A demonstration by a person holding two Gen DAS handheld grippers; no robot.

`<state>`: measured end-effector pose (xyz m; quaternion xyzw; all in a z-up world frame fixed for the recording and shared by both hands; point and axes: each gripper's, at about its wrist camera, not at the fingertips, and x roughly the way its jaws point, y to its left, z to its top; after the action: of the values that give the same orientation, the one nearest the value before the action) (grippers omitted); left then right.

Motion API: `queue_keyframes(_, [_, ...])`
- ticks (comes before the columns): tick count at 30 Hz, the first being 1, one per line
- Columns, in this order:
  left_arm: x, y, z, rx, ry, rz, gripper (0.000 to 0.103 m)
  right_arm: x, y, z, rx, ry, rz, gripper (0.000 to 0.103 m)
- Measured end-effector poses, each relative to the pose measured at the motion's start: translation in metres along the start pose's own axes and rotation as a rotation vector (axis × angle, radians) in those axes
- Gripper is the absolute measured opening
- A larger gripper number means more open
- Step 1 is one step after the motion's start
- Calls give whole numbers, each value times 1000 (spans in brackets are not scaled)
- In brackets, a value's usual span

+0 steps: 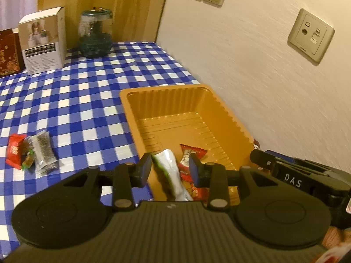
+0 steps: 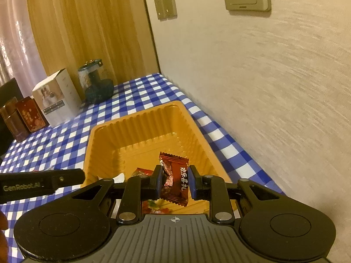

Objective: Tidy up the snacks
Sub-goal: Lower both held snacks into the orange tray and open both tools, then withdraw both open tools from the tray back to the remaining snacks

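An orange plastic tray (image 1: 221, 109) sits on the checked cloth by the wall; it also shows in the right wrist view (image 2: 103, 135). In it lie a white-green packet (image 1: 173, 171) and a red packet (image 1: 193, 153). My left gripper (image 1: 170, 168) is open and empty above the tray's near end. My right gripper (image 2: 175, 180) is over the tray with a dark red candy packet (image 2: 175, 179) between its pads; the jaws stand slightly apart from it. Several snacks stay on the cloth at the left: a red packet (image 1: 14, 151) and a clear grey packet (image 1: 45, 151).
A white box (image 1: 43, 41), a green glass jar (image 1: 96, 32) and dark red boxes (image 1: 8, 50) stand at the table's far end. The wall runs close along the tray's right side. The right gripper's body (image 1: 296, 175) shows at the right of the left wrist view.
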<state>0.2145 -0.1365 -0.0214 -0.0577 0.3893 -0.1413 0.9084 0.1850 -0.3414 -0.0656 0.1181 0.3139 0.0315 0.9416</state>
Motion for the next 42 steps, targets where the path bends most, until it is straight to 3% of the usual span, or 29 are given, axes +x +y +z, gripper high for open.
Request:
queue_keyframes(17, [-5, 12, -15, -18, 18, 16, 33, 7, 4, 5, 42, 0, 58, 27])
queue_keyframes(19, [-6, 13, -14, -18, 17, 17, 33, 7, -1, 7, 85, -3, 69, 43])
queue_keyframes(20, [-6, 13, -15, -19, 16, 18, 33, 7, -4, 7, 101, -9, 70, 56])
queue_keyframes(21, [-7, 14, -15, -20, 15, 20, 33, 6, -5, 7, 111, -14, 69, 58])
queue_keyframes(38, [-40, 22, -28, -56, -1, 50, 35, -23, -5, -5, 143, 0, 56, 58])
queue_keyframes(42, [-54, 24, -32, -63, -10, 62, 41, -35, 1, -8, 140, 0, 61, 58])
